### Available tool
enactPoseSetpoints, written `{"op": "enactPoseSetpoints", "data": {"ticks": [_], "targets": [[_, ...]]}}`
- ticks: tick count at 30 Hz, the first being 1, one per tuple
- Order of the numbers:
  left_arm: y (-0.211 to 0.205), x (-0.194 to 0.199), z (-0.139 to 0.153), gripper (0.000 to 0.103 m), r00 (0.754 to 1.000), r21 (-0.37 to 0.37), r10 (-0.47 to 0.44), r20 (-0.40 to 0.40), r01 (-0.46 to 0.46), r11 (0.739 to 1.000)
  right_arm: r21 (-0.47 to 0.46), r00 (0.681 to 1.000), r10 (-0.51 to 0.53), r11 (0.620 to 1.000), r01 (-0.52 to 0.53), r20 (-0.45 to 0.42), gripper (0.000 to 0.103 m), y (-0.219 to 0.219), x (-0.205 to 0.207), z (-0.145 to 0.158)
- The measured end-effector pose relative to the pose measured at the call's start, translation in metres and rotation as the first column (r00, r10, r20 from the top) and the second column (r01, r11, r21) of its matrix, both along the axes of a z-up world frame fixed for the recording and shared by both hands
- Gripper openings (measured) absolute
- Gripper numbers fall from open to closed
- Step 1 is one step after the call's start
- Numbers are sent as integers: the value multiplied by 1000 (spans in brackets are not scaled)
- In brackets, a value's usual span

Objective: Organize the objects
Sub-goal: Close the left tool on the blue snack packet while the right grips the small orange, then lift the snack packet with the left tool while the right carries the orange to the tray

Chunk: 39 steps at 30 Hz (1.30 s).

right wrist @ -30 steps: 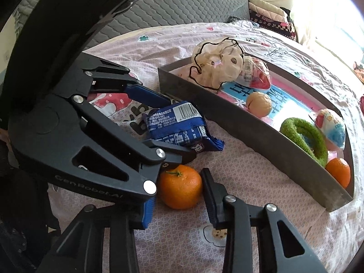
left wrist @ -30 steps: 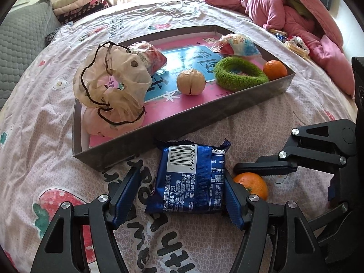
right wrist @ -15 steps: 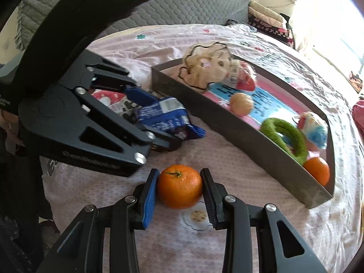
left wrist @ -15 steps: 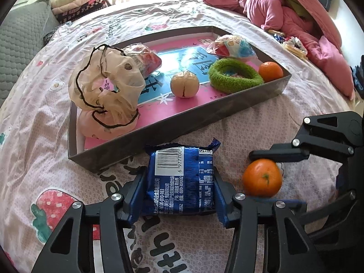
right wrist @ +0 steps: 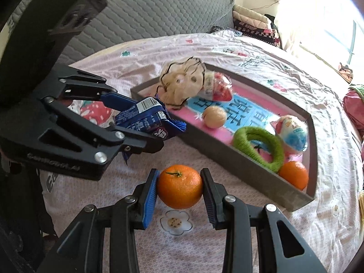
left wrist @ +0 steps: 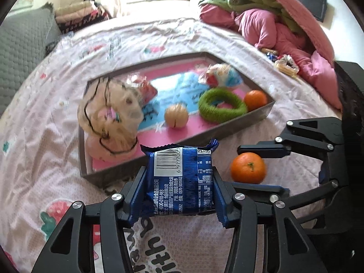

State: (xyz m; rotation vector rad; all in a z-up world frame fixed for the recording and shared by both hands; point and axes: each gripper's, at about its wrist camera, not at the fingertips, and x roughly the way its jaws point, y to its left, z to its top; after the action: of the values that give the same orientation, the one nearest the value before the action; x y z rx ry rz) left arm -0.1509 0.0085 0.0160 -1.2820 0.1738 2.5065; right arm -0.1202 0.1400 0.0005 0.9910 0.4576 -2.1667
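Note:
My left gripper [left wrist: 179, 182] is shut on a blue snack packet [left wrist: 182, 177] and holds it above the bedsheet, just in front of the grey tray [left wrist: 261, 116]. The packet also shows in the right wrist view [right wrist: 147, 120]. My right gripper [right wrist: 179, 188] is shut on an orange mandarin [right wrist: 180, 185], lifted off the sheet; the mandarin also shows in the left wrist view [left wrist: 248, 168]. The tray [right wrist: 238, 157] holds a beige scrunchie [left wrist: 109, 111], a green ring [left wrist: 221, 105], a second mandarin [left wrist: 255, 97], a round peach-coloured ball [left wrist: 176, 118] and two wrapped sweets.
The tray lies on a pink patterned bedsheet [left wrist: 56, 150]. A heap of pink and green bedding [left wrist: 273, 22] lies at the far right, with small wrappers [left wrist: 284, 64] beside it. A grey quilted cushion [right wrist: 159, 11] stands behind the tray.
My left gripper closed on the blue packet and lifted it toward the tray. My right gripper closed on the mandarin and raised it off the sheet.

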Motion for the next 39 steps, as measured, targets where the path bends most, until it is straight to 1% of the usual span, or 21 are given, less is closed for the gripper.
{"op": "enactPoseSetpoints", "data": {"ticks": [3,13,25,33,39], "targets": [[6,2,7,53,1000,-5,-9,-26,9,1000,-14,1000,-12,1000,12,-9,37,3,-1,5],[11,1,25,53,998,50,-6,-59,9,999,-49,996,-64,997,61,-55,37,14,-11,20],[10,1,47,53,994,131,12,-111,3,991,-155,977,-189,973,173,-95,37,33,-34,42],[-2,-7,66,53,986,184,70,-151,-41,982,-214,961,-252,951,224,-115,37,45,-43,53],[-18,-19,76,53,973,196,150,-177,-115,974,-229,953,-278,942,246,-121,37,48,-47,56]]}}
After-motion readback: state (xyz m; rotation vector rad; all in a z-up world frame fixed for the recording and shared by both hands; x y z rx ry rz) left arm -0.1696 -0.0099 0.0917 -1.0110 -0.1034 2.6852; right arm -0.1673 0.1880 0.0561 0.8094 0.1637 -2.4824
